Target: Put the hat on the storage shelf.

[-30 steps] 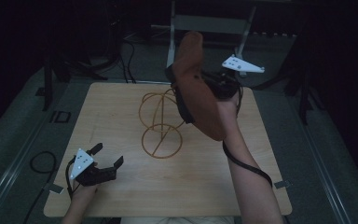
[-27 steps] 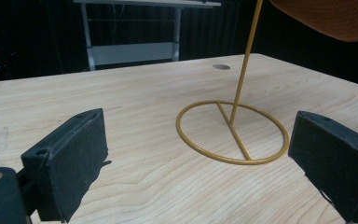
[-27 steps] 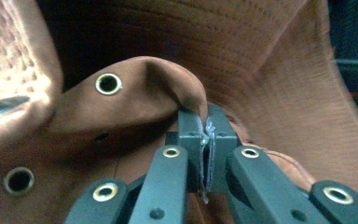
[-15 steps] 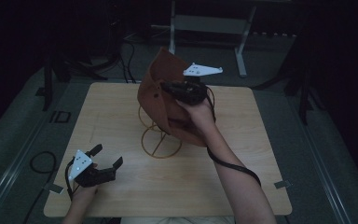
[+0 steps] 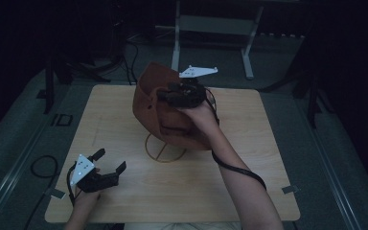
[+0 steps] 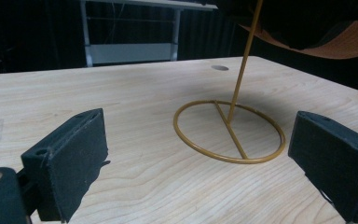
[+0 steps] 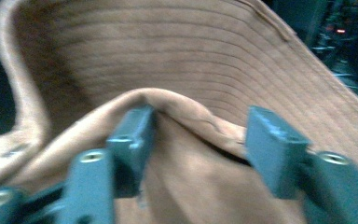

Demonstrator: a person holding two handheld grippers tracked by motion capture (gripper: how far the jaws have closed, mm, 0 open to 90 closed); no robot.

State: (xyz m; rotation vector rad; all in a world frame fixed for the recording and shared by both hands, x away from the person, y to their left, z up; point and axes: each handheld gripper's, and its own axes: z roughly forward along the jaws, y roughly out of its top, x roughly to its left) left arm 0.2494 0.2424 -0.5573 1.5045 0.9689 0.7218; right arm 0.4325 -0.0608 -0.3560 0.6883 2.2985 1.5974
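Moved toward 9 o'clock and lower since a second ago, the brown hat [image 5: 160, 112] now hangs over the gold wire stand [image 5: 164, 148] at the middle of the desk [image 5: 249, 167]. Right tongs [image 5: 165, 96], at about 12 o'clock above the stand, show spread jaws in the right gripper view, with hat fabric [image 7: 182, 107] bunched between them. Left tongs [image 5: 109, 160], at 8 o'clock, rest on the desk, jaws spread wide and empty.
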